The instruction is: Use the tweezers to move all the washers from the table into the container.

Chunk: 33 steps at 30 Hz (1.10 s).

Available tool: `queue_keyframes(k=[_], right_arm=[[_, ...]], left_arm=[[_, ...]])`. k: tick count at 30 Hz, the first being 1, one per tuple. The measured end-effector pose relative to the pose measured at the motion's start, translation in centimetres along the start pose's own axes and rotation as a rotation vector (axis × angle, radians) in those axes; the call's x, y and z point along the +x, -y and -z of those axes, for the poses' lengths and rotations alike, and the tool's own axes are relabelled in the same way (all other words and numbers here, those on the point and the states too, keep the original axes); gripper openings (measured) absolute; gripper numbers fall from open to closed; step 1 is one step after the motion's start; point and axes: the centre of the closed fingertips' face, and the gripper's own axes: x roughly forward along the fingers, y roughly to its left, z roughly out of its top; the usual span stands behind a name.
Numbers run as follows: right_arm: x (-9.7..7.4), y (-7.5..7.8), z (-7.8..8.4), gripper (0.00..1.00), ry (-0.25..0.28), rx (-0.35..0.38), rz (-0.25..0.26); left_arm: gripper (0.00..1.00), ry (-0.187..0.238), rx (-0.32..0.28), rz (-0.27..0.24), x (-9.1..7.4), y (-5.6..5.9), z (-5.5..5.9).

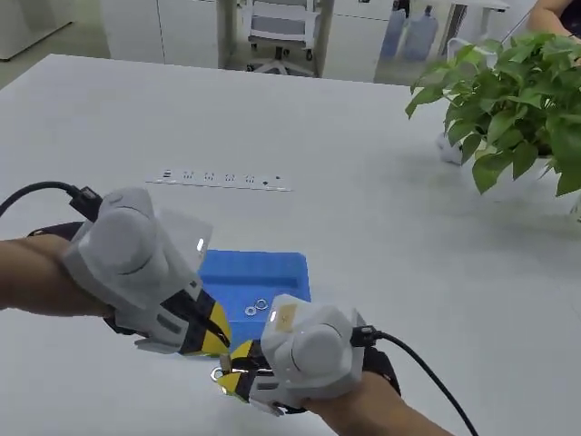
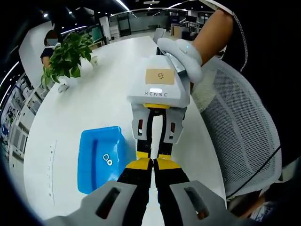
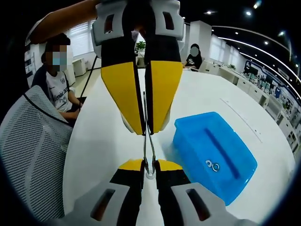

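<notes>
My two grippers meet tip to tip at the table's near edge, beside a blue tray (image 1: 272, 272). The left gripper (image 1: 218, 338) and the right gripper (image 1: 231, 371) are both shut on thin metal tweezers (image 3: 147, 146), which run between their yellow jaws. In the right gripper view a small washer (image 3: 149, 175) sits at the tweezers' end between my right gripper's (image 3: 149, 167) jaws, with the left gripper (image 3: 145, 129) coming in from above. Two washers (image 1: 256, 307) lie in the tray (image 2: 91, 155). The left gripper (image 2: 153, 162) faces the right gripper (image 2: 151, 141).
A flush socket strip (image 1: 222, 180) lies in the white table beyond the tray. At the far right stands a potted plant (image 1: 517, 100). Behind the right gripper is a mesh office chair (image 2: 244, 132). People sit past the table's end (image 3: 56, 84).
</notes>
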Motion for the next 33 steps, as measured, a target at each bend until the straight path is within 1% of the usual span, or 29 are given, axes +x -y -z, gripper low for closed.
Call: queue_keyframes(k=[9, 18, 22, 28, 31, 33], right_arm=[[0.5, -0.6, 0.5, 0.12, -0.010, 0.001, -0.016], [0.8, -0.7, 1.0, 0.12, -0.018, 0.009, -0.022], [1.0, -0.7, 1.2, 0.12, -0.020, 0.008, -0.023], [1.1, -0.6, 1.2, 0.12, -0.015, 0.011, -0.024], [1.1, -0.6, 1.2, 0.12, -0.016, 0.011, -0.022], [1.2, -0.5, 1.3, 0.12, -0.022, 0.023, -0.025]], left_arm=[[0.06, -0.005, -0.011, 0.008, 0.4, 0.7, 0.4], [0.06, -0.001, -0.023, 0.013, 0.9, 0.9, 0.7], [0.06, -0.001, -0.030, 0.015, 1.0, 0.8, 0.9], [0.06, 0.010, -0.041, 0.012, 1.0, 0.7, 0.9], [0.06, 0.013, -0.040, 0.005, 1.0, 0.5, 0.9], [0.06, 0.024, -0.053, 0.008, 1.1, 0.2, 0.8]])
